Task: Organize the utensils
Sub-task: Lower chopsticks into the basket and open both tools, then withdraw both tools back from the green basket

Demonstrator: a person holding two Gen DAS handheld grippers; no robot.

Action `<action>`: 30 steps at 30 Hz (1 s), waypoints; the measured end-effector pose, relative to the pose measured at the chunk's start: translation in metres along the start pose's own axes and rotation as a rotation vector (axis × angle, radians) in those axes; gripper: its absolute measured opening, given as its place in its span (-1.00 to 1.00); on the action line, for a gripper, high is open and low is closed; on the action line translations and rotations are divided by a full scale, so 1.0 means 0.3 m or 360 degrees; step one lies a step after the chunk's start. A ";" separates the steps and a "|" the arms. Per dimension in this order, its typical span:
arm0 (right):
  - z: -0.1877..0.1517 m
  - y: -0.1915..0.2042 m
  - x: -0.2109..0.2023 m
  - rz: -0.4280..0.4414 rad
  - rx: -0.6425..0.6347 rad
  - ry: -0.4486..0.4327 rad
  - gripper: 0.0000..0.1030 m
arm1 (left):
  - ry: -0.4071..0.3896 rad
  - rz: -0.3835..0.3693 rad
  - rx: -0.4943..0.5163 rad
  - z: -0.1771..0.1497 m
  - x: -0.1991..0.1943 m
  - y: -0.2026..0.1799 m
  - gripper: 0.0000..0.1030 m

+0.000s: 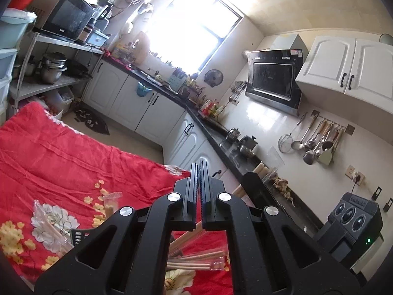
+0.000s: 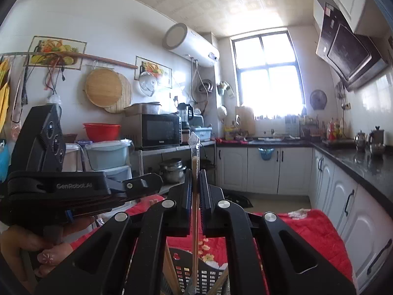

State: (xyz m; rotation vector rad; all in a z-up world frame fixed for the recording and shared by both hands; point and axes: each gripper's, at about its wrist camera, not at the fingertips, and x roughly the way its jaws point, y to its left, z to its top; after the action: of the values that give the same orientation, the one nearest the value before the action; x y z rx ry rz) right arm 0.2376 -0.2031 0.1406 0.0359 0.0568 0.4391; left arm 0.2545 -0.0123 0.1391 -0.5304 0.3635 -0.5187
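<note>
Transfer step: right gripper (image 2: 195,172) jaws clamp a pale wooden chopstick in clear wrapper (image 2: 195,221) upright between them, above the black perforated plastic basket (image 2: 196,270); left gripper (image 1: 199,169) jaws closed, apparently empty; next, lower and release.

The red cloth (image 1: 73,152) on the bench is bare over its far part, so a gripper can pass there. Nearer, plastic wrappers (image 1: 52,223) and loose chopsticks (image 1: 194,258) lie on it. The black basket (image 2: 196,268) stands directly under the right gripper (image 2: 196,174), whose fingers close on a wrapped chopstick (image 2: 195,211) standing upright. The left gripper (image 2: 73,191) hangs just beside it on the left. On the right, the dark counter (image 2: 353,162) and white cabinets (image 2: 343,201) border the bench.
</note>
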 end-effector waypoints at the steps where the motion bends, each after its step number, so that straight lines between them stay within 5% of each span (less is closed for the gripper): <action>1: -0.001 0.001 0.007 0.0001 0.0008 0.0014 -0.88 | 0.0007 0.0009 -0.0001 -0.004 0.002 0.005 -0.99; 5: -0.020 -0.006 0.038 -0.0013 0.0045 0.0099 -0.86 | 0.0043 0.0040 0.0005 -0.018 0.012 0.026 -0.99; 7: -0.028 -0.013 0.046 -0.0020 0.0065 0.0133 -0.51 | 0.0058 0.0059 0.0013 -0.023 0.013 0.031 -0.99; 10: -0.038 -0.025 0.043 -0.0017 0.0109 0.0157 -0.42 | 0.0081 0.0095 0.0016 -0.030 0.011 0.042 -0.92; 16: -0.040 -0.042 0.011 -0.0014 0.0148 0.0199 -0.27 | 0.0082 0.0174 0.0041 -0.037 -0.037 0.051 -0.31; 22: -0.028 -0.049 -0.050 -0.0029 0.0163 0.0216 -0.10 | 0.0046 0.0201 0.0088 -0.037 -0.102 0.035 -0.01; 30: -0.028 -0.050 -0.152 -0.0027 0.0179 0.0237 0.19 | -0.0005 0.0248 0.0163 -0.055 -0.206 0.007 0.66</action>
State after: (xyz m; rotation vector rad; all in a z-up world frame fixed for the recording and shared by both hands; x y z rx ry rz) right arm 0.2023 -0.2359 0.1336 0.1134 0.2280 0.4211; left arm 0.1979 0.0172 0.1366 -0.4001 0.3703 -0.3835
